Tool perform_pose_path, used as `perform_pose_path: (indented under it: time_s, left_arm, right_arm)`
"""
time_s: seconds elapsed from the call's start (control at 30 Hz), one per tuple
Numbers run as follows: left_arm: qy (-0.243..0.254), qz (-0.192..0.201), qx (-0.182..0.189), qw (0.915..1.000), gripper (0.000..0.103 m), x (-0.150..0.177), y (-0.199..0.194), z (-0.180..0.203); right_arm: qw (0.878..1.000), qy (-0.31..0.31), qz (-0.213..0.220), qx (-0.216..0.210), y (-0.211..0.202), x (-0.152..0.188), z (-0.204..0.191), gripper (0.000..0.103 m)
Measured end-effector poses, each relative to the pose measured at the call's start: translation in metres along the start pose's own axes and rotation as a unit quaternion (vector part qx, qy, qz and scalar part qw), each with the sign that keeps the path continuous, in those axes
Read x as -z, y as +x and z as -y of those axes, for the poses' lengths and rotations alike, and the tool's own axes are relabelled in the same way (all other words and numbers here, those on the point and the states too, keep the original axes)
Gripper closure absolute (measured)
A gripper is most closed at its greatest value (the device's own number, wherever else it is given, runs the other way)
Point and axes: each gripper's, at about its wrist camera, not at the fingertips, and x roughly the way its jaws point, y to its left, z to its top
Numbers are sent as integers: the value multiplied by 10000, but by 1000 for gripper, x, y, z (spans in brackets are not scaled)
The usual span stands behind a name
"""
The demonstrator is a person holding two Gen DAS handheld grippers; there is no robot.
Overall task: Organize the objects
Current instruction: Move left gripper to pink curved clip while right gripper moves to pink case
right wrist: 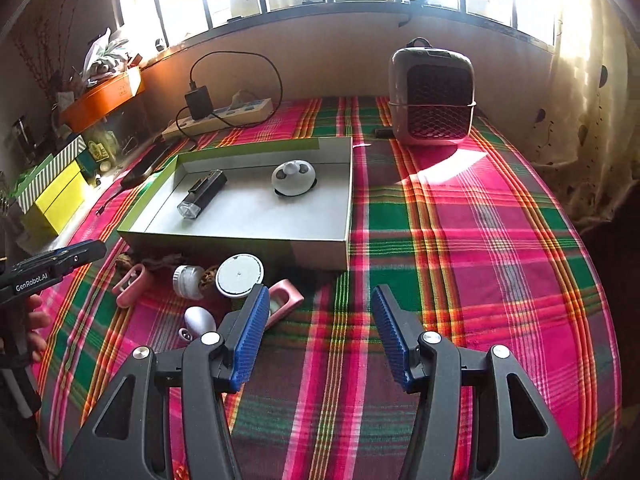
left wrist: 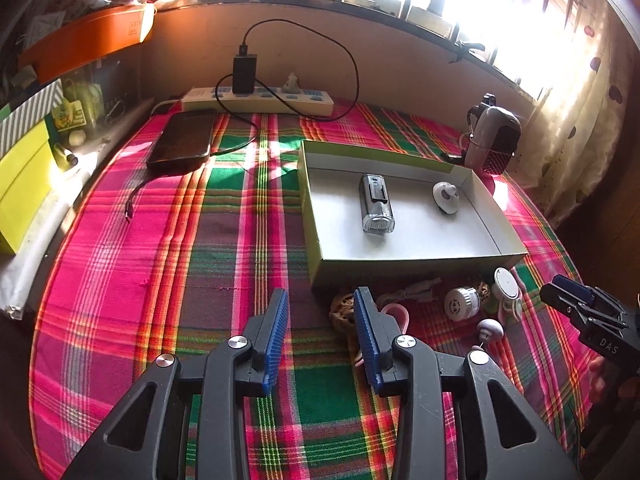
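A shallow grey box point(left wrist: 416, 258) point(right wrist: 240, 244) sits on the plaid cloth. Inside lie a small torch point(left wrist: 376, 204) point(right wrist: 202, 193) and a round white gadget point(left wrist: 445, 196) point(right wrist: 293, 178). Before its near wall lie loose items: a walnut point(left wrist: 342, 312), a pink clip point(right wrist: 130, 280), a white ribbed cap point(left wrist: 460, 304) point(right wrist: 188, 280), a round white disc point(left wrist: 506, 282) point(right wrist: 239, 276), a pink case point(right wrist: 285, 304) and a white egg-shaped piece point(left wrist: 490, 330) point(right wrist: 202, 320). My left gripper point(left wrist: 322, 312) is open and empty, left of them. My right gripper point(right wrist: 318, 308) is open and empty, right of them.
A small heater point(left wrist: 496, 140) point(right wrist: 432, 98) stands at the back right. A power strip point(left wrist: 260, 100) point(right wrist: 220, 118) with a black charger and a dark power bank point(left wrist: 184, 142) lie at the back left. Boxes point(left wrist: 28, 184) line the left edge.
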Motion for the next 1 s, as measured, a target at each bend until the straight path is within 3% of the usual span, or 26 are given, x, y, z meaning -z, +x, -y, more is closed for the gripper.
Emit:
perform_pose_path:
  time_s: [0.67,1.0]
  left_arm:
    - [421,-311,550,9971,70,22,11,29]
    - [571,-512,596,9953,70,25,22,43]
  right_arm:
    - [9993,-27,-284,-237,24,4,-26,48]
    - [9987,-127,-460,150,34,5,-26,48]
